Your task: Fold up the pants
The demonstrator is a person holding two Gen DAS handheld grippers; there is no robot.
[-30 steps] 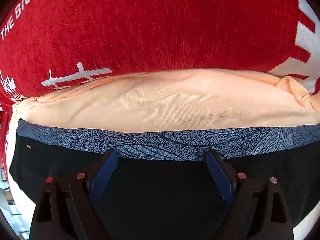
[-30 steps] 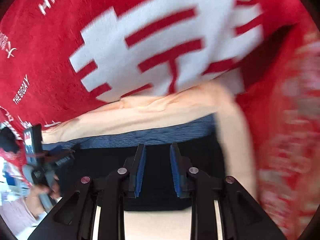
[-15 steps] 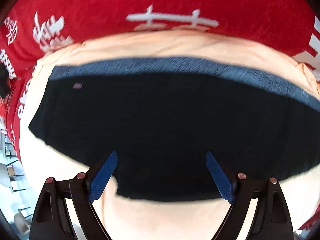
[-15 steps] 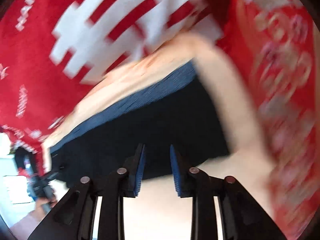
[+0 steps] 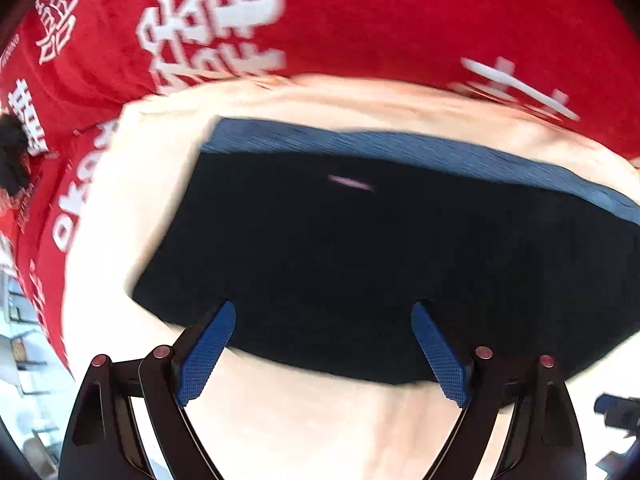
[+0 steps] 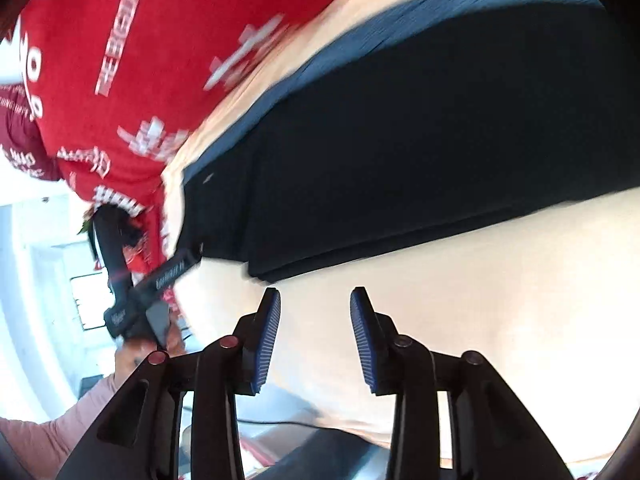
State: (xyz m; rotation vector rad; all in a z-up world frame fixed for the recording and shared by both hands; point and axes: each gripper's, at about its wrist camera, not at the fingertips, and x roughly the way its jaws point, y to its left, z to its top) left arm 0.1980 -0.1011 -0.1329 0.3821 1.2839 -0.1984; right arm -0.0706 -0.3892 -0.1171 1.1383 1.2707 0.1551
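Apparently nearing the end of folding: pants (image 5: 360,264) lying as a compact black rectangle, blue waistband (image 5: 400,148) along the far edge, on a cream cloth (image 5: 320,420) spread over a red printed cover (image 5: 360,32). Seeing stacked layers at the near edge in the right view (image 6: 400,160), so judging the main folds done. Left hand-held gripper (image 5: 322,344) hanging released, jaws wide apart and empty, tips over the near hem but gripping nothing. Right hand-held gripper (image 6: 315,328) likewise released and empty, poised over bare cream cloth (image 6: 480,300) just short of the pants' edge. Not telling through the motion blur whether any pad is touching fabric. Next likely calling for a check of squareness, perhaps smoothing or nudging the left corner, keeping layers from sliding apart.
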